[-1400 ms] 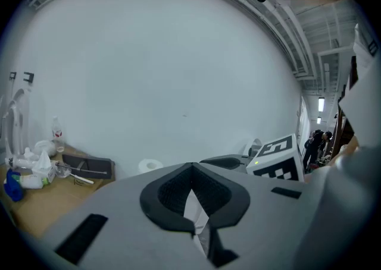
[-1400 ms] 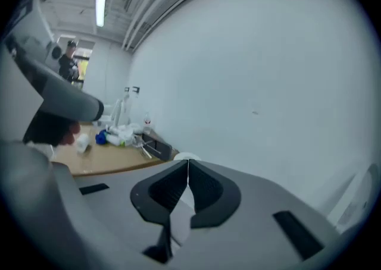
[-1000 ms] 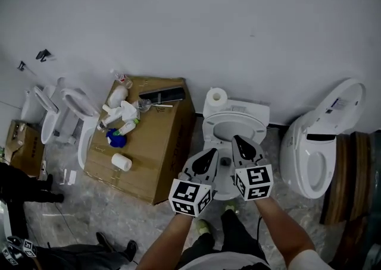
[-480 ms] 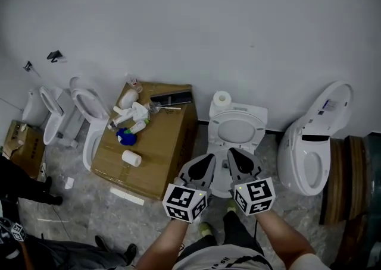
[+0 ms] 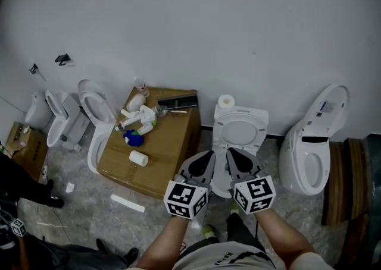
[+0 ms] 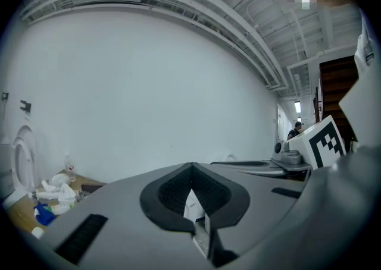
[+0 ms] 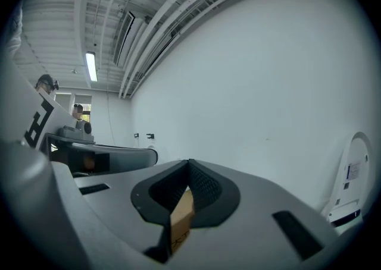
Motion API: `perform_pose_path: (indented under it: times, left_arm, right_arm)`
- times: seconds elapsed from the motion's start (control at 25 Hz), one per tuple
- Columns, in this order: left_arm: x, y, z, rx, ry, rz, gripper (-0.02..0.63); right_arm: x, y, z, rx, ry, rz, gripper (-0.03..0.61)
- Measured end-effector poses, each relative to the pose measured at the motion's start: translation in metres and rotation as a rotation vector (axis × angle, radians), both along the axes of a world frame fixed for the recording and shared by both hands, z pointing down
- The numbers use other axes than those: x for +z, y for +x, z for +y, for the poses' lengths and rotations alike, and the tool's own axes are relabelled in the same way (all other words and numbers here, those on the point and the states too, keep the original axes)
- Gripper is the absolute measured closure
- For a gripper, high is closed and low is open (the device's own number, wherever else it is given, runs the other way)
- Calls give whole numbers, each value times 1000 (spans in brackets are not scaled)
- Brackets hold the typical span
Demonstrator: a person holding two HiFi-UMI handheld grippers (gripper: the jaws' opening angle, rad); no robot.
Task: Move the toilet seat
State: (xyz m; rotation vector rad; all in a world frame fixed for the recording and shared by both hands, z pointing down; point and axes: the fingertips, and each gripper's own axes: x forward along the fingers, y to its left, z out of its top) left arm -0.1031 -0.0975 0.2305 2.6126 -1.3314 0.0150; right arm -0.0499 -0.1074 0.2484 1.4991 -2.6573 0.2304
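Note:
A white toilet (image 5: 221,187) stands against the wall in the head view, a paper roll (image 5: 225,101) on top of it. Its seat (image 5: 240,129) shows an oval opening; I cannot tell whether it is raised or lying flat. My left gripper (image 5: 208,156) and right gripper (image 5: 231,153) hover side by side over the bowl's front, just short of the seat. Both are shut with nothing between the fingers. The left gripper view shows its jaws (image 6: 191,203) together, and so does the right gripper view (image 7: 188,170).
A cardboard box (image 5: 172,138) left of the toilet carries bottles, a white roll (image 5: 139,158) and a blue object (image 5: 133,138). Two more toilets (image 5: 95,120) stand further left. Another toilet (image 5: 309,150) with its lid up is at the right, beside dark wooden pieces (image 5: 351,173).
Both grippers have drawn back toward me, off the seat's front edge. The head view has pulled away from the toilet and shows more wall.

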Motion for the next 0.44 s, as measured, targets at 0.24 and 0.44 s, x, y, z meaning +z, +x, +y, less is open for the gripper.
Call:
perform_pose_path:
  times: [0.24, 0.44]
  left_arm:
    - [-4, -3, 7, 1, 8, 6, 606]
    - [-5, -8, 5, -4, 12, 9, 606]
  right_arm:
    - [-4, -5, 7, -14, 0, 5, 563]
    - [-6, -10, 5, -21, 2, 6, 563]
